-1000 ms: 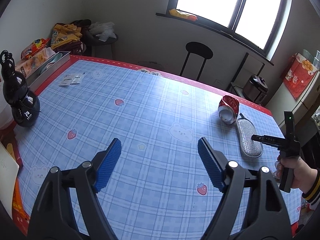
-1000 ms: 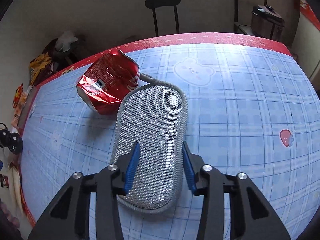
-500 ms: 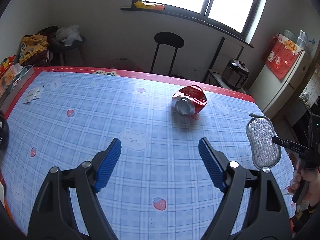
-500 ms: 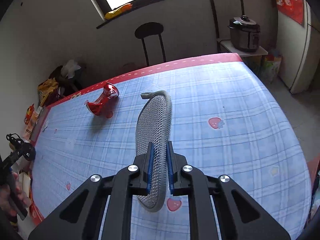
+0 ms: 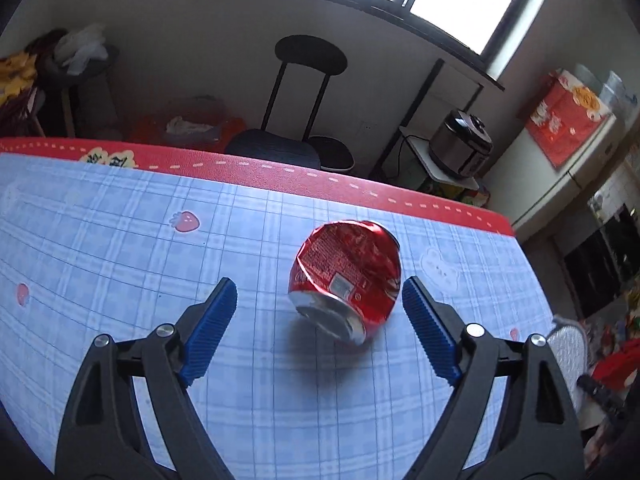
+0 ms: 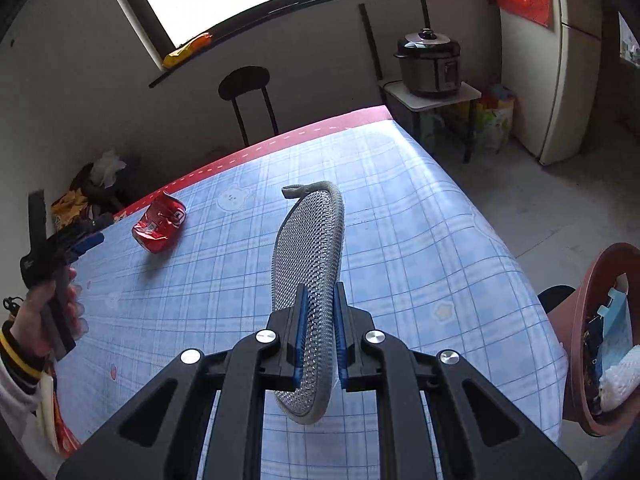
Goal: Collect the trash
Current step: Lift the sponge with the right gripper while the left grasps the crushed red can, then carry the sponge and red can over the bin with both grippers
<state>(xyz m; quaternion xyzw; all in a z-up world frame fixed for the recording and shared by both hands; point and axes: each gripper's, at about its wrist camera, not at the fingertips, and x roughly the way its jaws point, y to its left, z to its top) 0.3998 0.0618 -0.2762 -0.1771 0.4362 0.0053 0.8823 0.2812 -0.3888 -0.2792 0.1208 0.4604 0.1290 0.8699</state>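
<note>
Clearly, in the left wrist view, the left gripper (image 5: 316, 312) is held with its jaws wide and opening a little further, and nothing is gripped: the crushed red soda can (image 5: 347, 278) lies on its side on the blue checked tablecloth (image 5: 120, 248) at about 12 o'clock from the fingertips, nearer the right finger (image 5: 430, 336) than the left one. Because the can is off-centre, dented and able to roll, it could be nudged by the right finger toward the red table edge (image 5: 280, 178) at 12 o'clock before both pads have met it; a slanted pinch on the crumpled wall could also let it squirt out. At 3 o'clock a blurred part of the silver mesh pad (image 5: 568, 346) is seen, just beyond the table's corner. In the right wrist view, the right gripper (image 6: 319, 336) is nearly closed and clamped on the lower part of the mesh scouring pad (image 6: 310, 248), which stands on edge above the cloth with most of its length unsupported. Since only a narrow strip is pinched and the pad looks soft, it could flex, twist or slide out during a carry. A brown bin (image 6: 592, 344) with paper scraps inside is seen at 3 o'clock beside the table, so a drop short of its rim is judged the main risk. The can (image 6: 160, 224) lies at 10 o'clock, close to the other gripper (image 6: 86, 242) held in the person's hand (image 6: 48, 308).
</note>
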